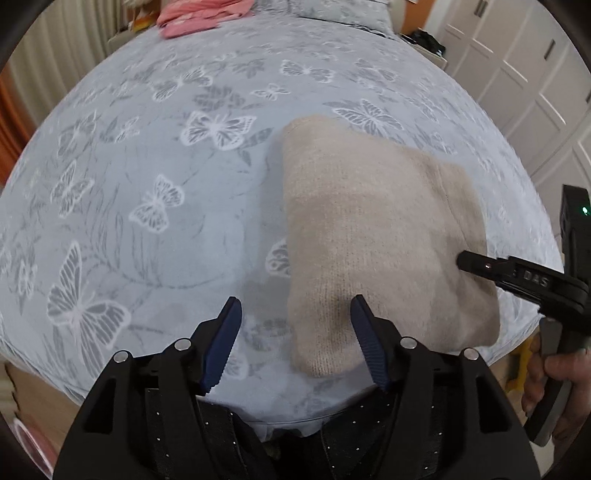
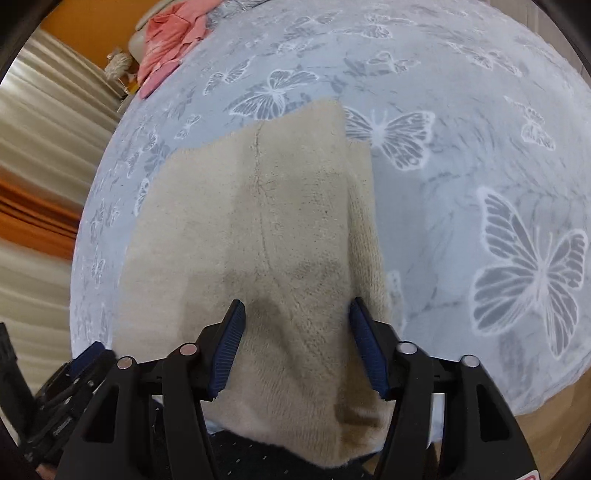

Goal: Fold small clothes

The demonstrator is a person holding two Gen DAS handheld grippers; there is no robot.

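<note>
A beige knitted garment (image 1: 376, 236) lies folded on the blue butterfly-print bedspread (image 1: 155, 177). My left gripper (image 1: 295, 314) is open and empty, hovering over the garment's near left corner. My right gripper (image 2: 295, 317) is open above the garment (image 2: 280, 229), with the knit showing between its blue pads. The right gripper also shows in the left wrist view (image 1: 517, 273), its tip at the garment's right edge. The garment's near edge hangs by the bed's front edge.
A pink garment (image 1: 199, 14) lies at the far end of the bed; it also shows in the right wrist view (image 2: 170, 40). White cupboard doors (image 1: 524, 66) stand to the right. Curtains (image 2: 48, 155) hang beside the bed.
</note>
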